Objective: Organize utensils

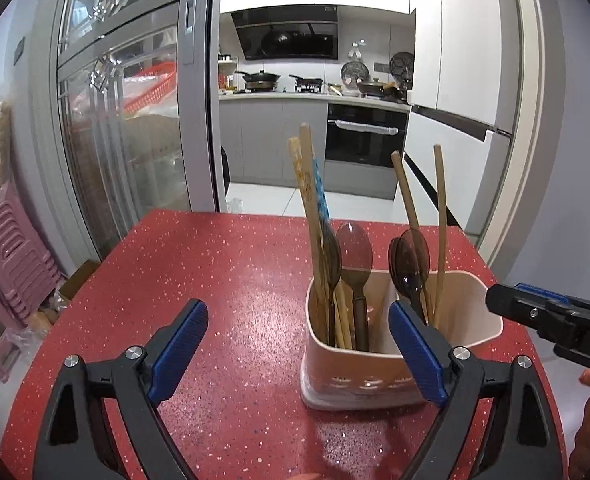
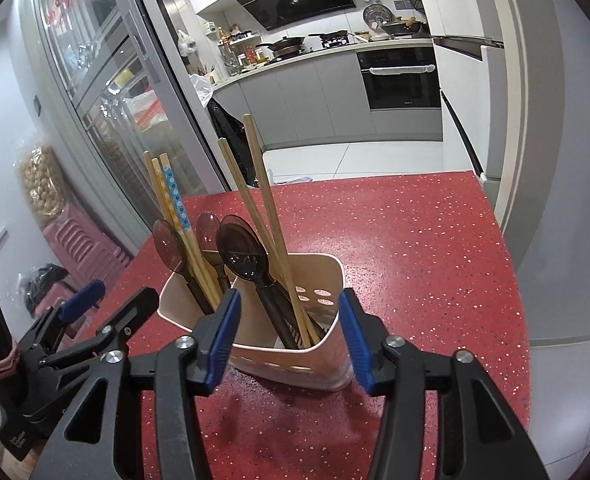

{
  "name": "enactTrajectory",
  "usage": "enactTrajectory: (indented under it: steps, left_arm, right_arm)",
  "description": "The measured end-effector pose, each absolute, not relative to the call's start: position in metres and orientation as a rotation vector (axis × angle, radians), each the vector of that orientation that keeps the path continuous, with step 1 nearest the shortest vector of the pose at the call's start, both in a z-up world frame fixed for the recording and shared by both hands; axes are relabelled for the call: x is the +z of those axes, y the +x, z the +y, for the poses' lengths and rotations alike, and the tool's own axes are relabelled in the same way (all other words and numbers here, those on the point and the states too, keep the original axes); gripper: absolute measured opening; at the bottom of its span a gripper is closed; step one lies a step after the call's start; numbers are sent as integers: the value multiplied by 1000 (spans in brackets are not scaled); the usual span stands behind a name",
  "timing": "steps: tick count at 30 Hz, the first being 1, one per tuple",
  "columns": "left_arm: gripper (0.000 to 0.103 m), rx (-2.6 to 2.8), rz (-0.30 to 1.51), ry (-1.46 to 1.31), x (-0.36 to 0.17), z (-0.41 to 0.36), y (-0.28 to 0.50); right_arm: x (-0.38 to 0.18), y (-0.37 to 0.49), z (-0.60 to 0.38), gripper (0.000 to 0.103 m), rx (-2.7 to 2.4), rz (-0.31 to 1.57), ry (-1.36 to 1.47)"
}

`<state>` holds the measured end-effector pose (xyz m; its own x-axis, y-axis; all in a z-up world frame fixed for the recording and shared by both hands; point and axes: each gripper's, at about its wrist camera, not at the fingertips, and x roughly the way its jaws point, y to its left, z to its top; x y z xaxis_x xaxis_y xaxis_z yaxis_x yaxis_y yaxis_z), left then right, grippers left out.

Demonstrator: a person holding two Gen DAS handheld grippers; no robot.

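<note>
Right wrist view: I see my right claw (image 2: pixel 289 340) released, the pale pink plastic utensil holder (image 2: pixel 255 354) just ahead between its fingers, holding wooden chopsticks (image 2: pixel 269 216) and brown spoons (image 2: pixel 241 250). Left claw (image 1: pixel 299 356) released too, the holder ahead to its right. Sorting looks finished; next I'd withdraw.

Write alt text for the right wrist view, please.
A pink holder of chopsticks and dark spoons stands on a speckled red table, framed by the open right gripper. The left gripper shows at far left, a kitchen behind.
</note>
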<state>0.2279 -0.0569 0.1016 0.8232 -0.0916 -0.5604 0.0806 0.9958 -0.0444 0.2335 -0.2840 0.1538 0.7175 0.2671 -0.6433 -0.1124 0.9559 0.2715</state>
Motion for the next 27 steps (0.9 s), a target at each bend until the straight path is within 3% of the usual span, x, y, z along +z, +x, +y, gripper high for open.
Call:
enactTrajectory:
  steps: [3, 7, 27]
  left_arm:
    - [103, -87, 617, -11, 98, -55, 228]
    - [103, -82, 634, 1, 96, -55, 226]
    - [103, -71, 655, 21, 85, -46, 201]
  right_arm:
    - [157, 227, -280, 81, 179, 716, 186]
    - [161, 220, -274, 88, 137, 697, 144]
    - [164, 182, -262, 90, 55, 603, 81]
